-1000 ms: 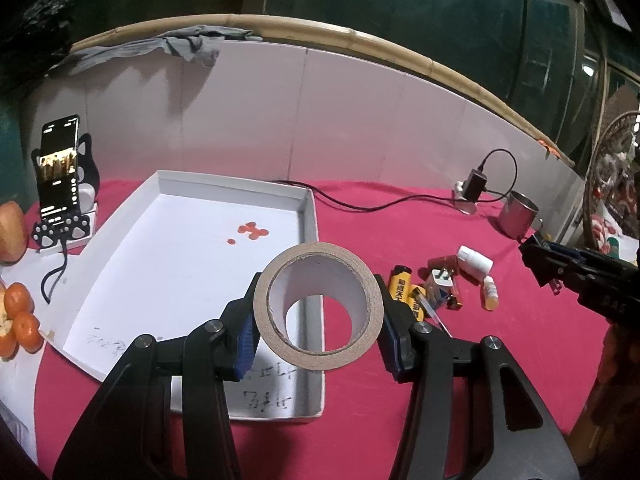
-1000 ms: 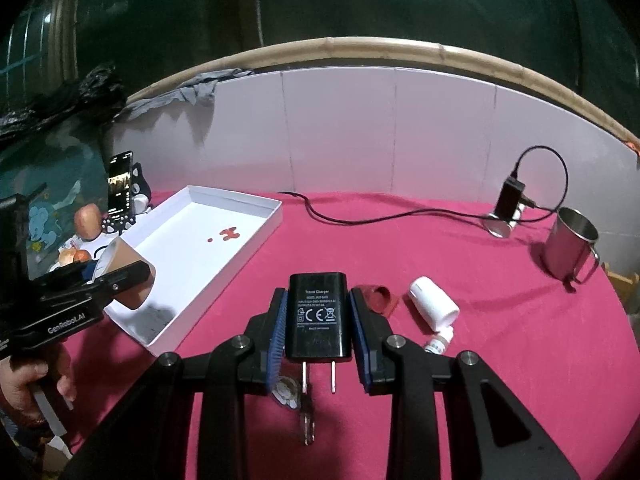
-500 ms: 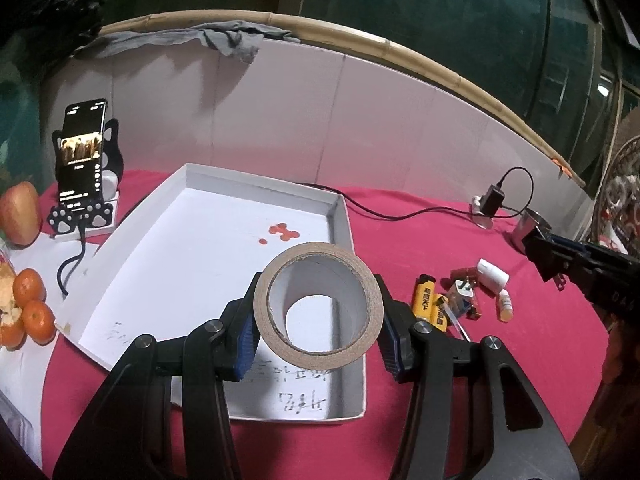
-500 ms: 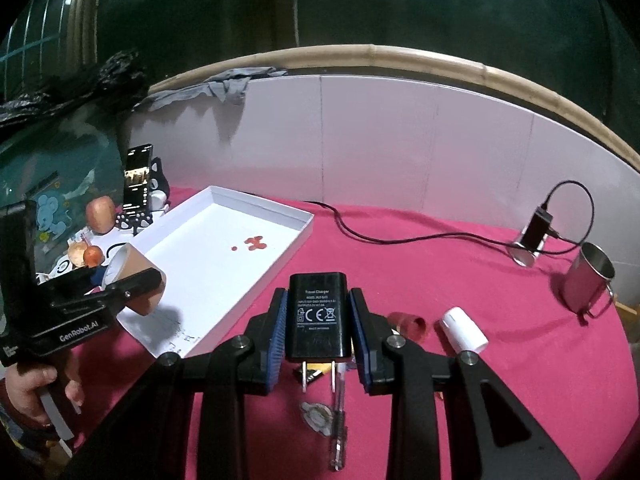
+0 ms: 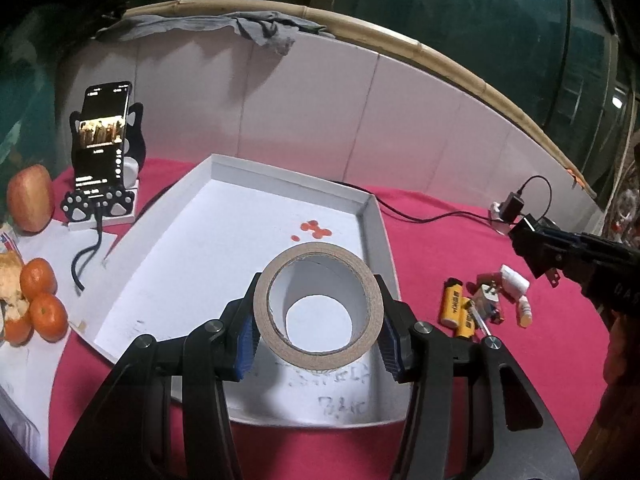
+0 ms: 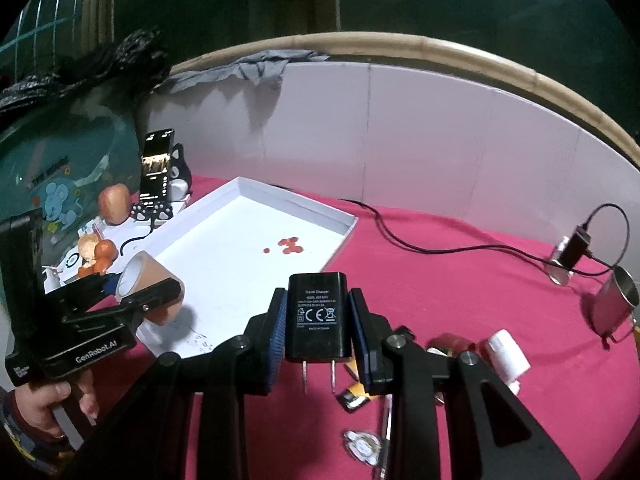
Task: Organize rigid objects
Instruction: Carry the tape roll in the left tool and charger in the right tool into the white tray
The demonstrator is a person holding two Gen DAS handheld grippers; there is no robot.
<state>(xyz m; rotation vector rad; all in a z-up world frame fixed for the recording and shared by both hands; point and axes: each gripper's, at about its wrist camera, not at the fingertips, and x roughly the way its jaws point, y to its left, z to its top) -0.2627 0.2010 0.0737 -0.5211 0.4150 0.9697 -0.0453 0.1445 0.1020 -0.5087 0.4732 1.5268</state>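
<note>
My left gripper (image 5: 318, 334) is shut on a brown tape roll (image 5: 320, 352), held above the near end of a shallow white tray (image 5: 224, 168). From the right wrist view the same tape roll (image 6: 154, 286) hangs over the tray's (image 6: 296, 202) near left corner. My right gripper (image 6: 318, 334) is shut on a black travel charger (image 6: 318, 316), prongs pointing down, above the pink cloth just right of the tray. Small items lie on the cloth: yellow lighters (image 5: 456, 308), a white bottle (image 6: 506, 354), a small white plug (image 5: 488, 298).
A phone on a paw-print stand (image 5: 102, 148), an apple (image 5: 30, 198) and oranges (image 5: 42, 300) sit left of the tray. A steel mug (image 6: 612, 304) and a plugged charger with black cable (image 6: 572, 248) lie at the right. White boards wall the table's back.
Both grippers have shifted left toward the tray, each keeping its grip. The tape roll now hangs further over the tray's inside; the charger has come closer to the tray's right edge.
</note>
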